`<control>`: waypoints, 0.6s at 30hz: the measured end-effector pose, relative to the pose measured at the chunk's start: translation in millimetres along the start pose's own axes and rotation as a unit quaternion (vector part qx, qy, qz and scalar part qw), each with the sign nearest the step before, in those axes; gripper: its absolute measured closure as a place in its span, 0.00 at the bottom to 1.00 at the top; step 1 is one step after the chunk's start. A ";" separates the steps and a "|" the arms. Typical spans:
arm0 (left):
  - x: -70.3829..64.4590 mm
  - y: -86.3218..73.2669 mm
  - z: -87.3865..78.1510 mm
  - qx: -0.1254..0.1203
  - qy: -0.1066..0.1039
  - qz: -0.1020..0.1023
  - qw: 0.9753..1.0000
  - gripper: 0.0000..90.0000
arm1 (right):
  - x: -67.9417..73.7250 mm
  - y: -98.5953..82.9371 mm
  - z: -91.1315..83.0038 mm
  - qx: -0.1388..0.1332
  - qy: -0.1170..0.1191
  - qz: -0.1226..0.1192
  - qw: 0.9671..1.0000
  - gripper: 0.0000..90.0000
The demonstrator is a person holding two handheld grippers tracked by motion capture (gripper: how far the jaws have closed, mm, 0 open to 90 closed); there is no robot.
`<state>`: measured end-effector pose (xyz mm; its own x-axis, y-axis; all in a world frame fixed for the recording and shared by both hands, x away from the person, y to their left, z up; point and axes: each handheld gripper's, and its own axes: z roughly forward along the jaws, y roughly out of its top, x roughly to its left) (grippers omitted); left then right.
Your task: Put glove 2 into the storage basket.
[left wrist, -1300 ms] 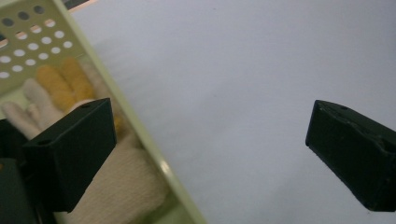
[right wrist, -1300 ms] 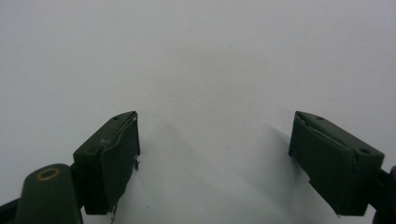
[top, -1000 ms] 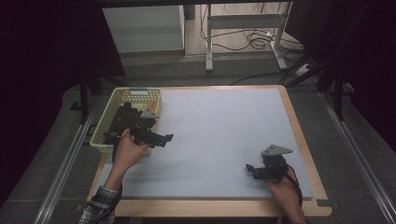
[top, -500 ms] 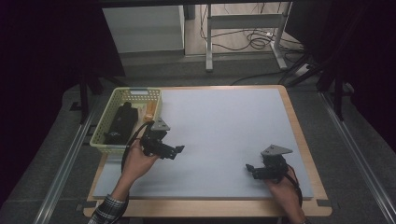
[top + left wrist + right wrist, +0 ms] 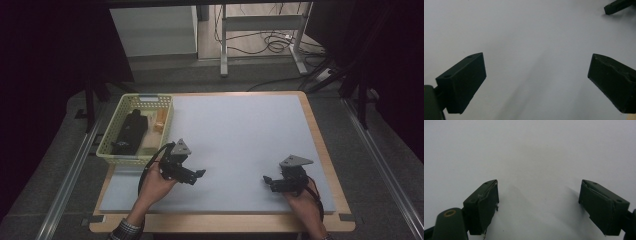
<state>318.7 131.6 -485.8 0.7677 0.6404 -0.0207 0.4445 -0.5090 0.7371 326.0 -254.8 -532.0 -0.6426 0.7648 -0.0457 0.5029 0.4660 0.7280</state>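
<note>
My left gripper (image 5: 199,174) hovers low over the pale grey mat (image 5: 240,135), just right of the yellow-green basket (image 5: 116,148), held by a hand from the bottom left. Its jaws stand wide apart with bare mat between them in the left gripper view (image 5: 536,80). My right gripper (image 5: 266,180) rests near the mat's front right, pointing left, held by the other hand. It is open too, nothing between its jaws in the right gripper view (image 5: 539,202). The right gripper's jaw tip shows far off in the left gripper view's top right corner.
The basket holds a long black object (image 5: 129,131), a pale block (image 5: 148,141) and an orange piece (image 5: 159,126). A wooden border (image 5: 220,224) frames the mat. Beyond the table stand a white cabinet (image 5: 152,30) and a metal frame with cables (image 5: 265,40).
My left gripper has come out of the basket and moved right and toward the front onto the mat, empty. The right gripper has stayed put.
</note>
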 end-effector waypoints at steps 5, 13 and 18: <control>-5.3 -9.6 8.1 0.000 -0.008 0.002 1.000 0.02 | 0.0 0.0 0.0 0.000 0.000 0.000 1.000 0.18; -8.2 -23.6 16.9 0.001 -0.017 -0.001 1.000 0.02 | 0.0 0.0 0.0 0.000 0.000 0.000 1.000 0.18; -9.9 -33.4 24.4 0.010 -0.018 0.001 1.000 0.02 | 0.0 0.1 0.0 0.000 0.000 0.000 1.000 0.18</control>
<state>307.5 128.2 -526.7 0.7844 0.6186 -0.0443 0.4525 -0.5220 0.7231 326.1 -254.7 -532.0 -0.6426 0.7647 -0.0467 0.5021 0.4664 0.7283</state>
